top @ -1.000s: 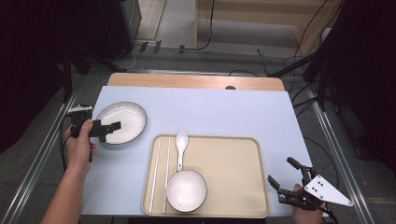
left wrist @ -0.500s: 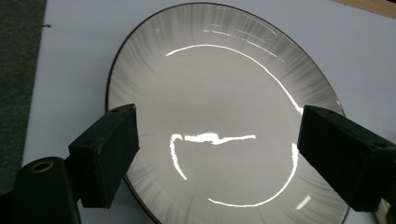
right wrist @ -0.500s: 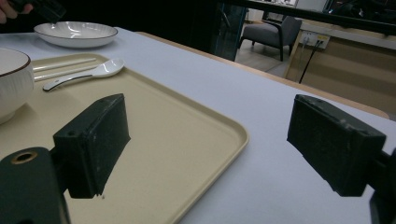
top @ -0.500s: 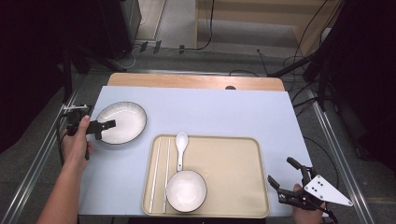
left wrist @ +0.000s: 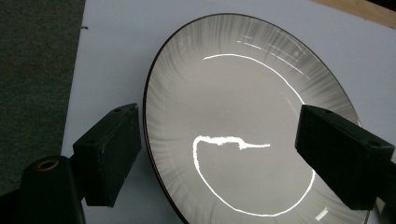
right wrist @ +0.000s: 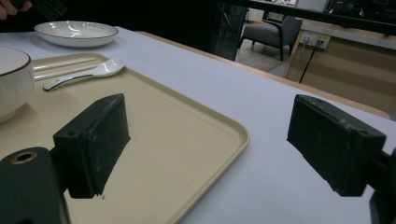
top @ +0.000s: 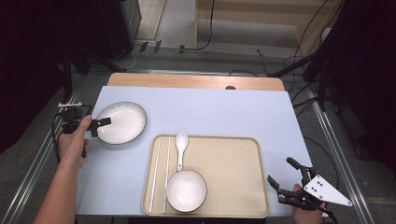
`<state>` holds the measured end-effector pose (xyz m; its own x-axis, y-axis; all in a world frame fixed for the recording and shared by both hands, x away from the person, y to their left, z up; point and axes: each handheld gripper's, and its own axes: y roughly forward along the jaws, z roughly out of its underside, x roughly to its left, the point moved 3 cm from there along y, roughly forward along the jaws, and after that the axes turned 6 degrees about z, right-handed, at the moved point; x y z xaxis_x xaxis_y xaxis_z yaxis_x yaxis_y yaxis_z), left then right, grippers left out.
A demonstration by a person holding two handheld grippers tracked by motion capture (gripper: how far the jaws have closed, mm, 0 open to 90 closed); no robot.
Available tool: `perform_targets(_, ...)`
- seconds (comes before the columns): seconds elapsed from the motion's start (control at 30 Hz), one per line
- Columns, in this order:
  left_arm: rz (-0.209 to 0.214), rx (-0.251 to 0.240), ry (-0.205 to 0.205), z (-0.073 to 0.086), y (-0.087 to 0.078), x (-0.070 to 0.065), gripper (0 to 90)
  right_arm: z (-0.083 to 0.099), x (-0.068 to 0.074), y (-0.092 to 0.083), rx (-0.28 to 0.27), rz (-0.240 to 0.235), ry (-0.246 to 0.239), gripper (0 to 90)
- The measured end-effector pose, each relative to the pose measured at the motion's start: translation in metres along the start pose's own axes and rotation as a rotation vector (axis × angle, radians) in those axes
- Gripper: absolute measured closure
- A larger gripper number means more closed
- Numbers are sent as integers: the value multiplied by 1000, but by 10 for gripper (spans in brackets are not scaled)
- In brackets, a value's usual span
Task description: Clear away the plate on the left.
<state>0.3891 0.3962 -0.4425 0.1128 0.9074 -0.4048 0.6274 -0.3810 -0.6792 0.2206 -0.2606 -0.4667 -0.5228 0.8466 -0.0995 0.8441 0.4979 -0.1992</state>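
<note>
Looks like a lab or test room: table [top: 201, 109] on a metal frame [top: 334, 140], loose cables [top: 313, 32] across the floor, an office chair [right wrist: 273, 32] behind.

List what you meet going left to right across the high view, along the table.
Left hand-held gripper → plate → chopsticks → spoon → tray → right hand-held gripper
</note>
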Motion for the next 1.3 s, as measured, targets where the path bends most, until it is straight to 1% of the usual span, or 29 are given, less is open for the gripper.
perform_targets(0.07,-3,10,-24,0,2,2,156,0,0,0,0,2,2,132)
perform_targets(0.1,-11,12,-37,0,3,4,156,0,0,0,0,2,4,132)
perform_targets(0.13,-21,8,-46,0,3,5,178,0,0,0,1,1,1,132)
perform_targets(0.17,-26,2,-66,-1,4,7,222,0,0,0,1,1,-1,132)
perform_targets(0.2,-19,6,-82,-1,5,9,269,0,0,0,1,0,-2,132)
perform_targets(0.27,0,18,-100,0,7,10,318,0,0,0,1,0,-3,132)
perform_targets(0.37,-12,20,-117,0,8,11,380,0,-1,0,1,2,2,132)
perform_targets(0.4,-18,17,-129,-1,9,12,411,0,-1,0,1,2,2,132)
perform_targets(0.47,-24,12,-153,0,8,16,500,0,-1,0,1,1,1,132)
perform_targets(0.5,-18,9,-164,0,8,18,546,0,-1,0,0,0,2,132)
perform_targets(0.63,27,-5,-204,3,7,26,622,1,0,0,1,-1,1,132)
perform_targets(0.7,59,-3,-225,4,7,30,639,1,0,1,0,-1,-2,132)
perform_targets(0.73,69,-4,-235,5,7,31,651,1,0,1,1,-2,0,132)
perform_targets(0.8,87,9,-244,7,9,34,677,0,0,1,1,-2,0,132)
perform_targets(0.93,93,17,-251,9,11,35,715,1,0,1,2,-4,-1,132)
perform_targets(1.0,97,30,-253,9,13,36,729,1,0,1,1,-3,-1,132)
perform_targets(1.03,100,47,-255,10,14,36,738,1,0,2,1,-4,-1,132)
perform_targets(1.07,97,46,-256,11,15,36,751,1,0,2,2,-5,-2,132)
perform_targets(1.13,102,53,-284,11,15,37,764,1,0,2,1,-5,-2,132)
perform_targets(1.23,89,59,-295,10,15,36,763,1,0,1,2,-4,-2,132)
perform_targets(1.3,67,65,-293,9,15,33,761,1,0,1,1,-3,1,132)
